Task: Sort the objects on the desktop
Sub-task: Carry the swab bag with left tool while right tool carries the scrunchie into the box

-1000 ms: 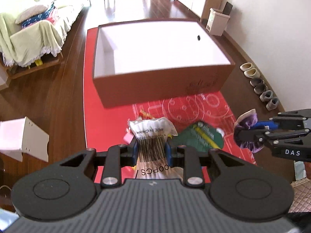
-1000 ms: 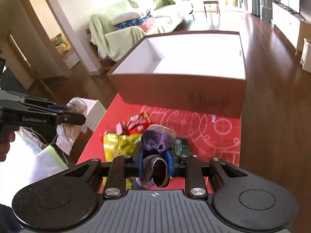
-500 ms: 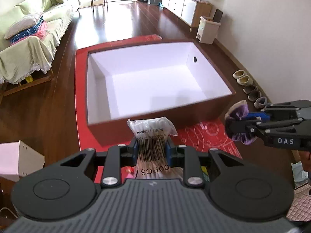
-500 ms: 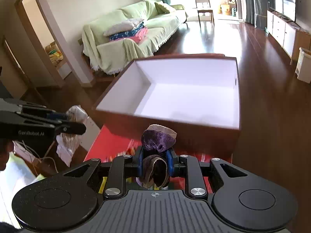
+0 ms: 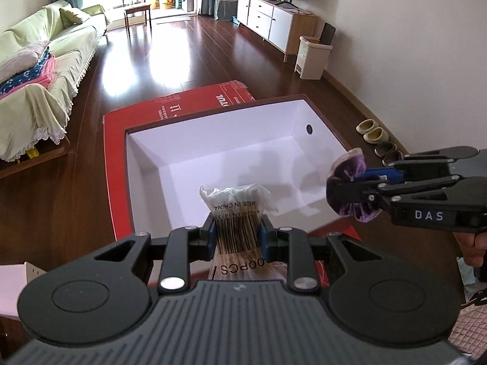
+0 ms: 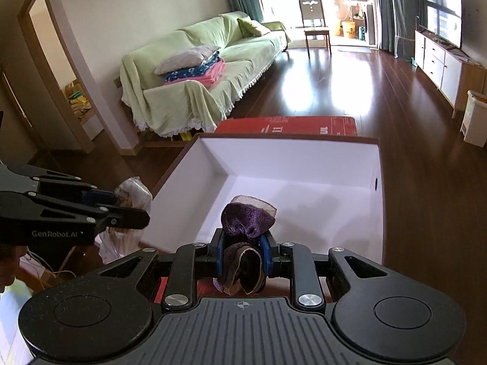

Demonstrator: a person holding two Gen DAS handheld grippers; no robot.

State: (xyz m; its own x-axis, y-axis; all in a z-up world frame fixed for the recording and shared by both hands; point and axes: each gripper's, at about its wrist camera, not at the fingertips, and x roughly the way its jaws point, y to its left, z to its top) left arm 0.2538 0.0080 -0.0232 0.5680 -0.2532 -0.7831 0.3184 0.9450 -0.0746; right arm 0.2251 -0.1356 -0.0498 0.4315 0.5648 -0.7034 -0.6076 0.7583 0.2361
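Observation:
A large brown box (image 5: 213,152) with a white inside stands open on the red mat (image 5: 182,106). My left gripper (image 5: 237,231) is shut on a clear plastic bag (image 5: 237,210) printed with a barcode, held above the box's near side. My right gripper (image 6: 243,252) is shut on a purple scrunchie (image 6: 246,219), hanging over the box's near right rim. In the left wrist view the right gripper (image 5: 344,194) enters from the right with the scrunchie (image 5: 350,167). In the right wrist view the left gripper (image 6: 134,213) comes in from the left with the bag (image 6: 134,191).
The box (image 6: 304,182) has nothing in it. A sofa (image 6: 197,70) under a green cover stands at the left. A white cabinet (image 5: 274,21) and a bin (image 5: 312,60) line the right wall, with slippers (image 5: 373,130) on the wood floor. A hand (image 5: 474,243) shows at the right.
Both grippers rose and moved forward from above the cluttered mat to over the box. The loose packets on the mat have dropped out of sight. Both grips are unchanged.

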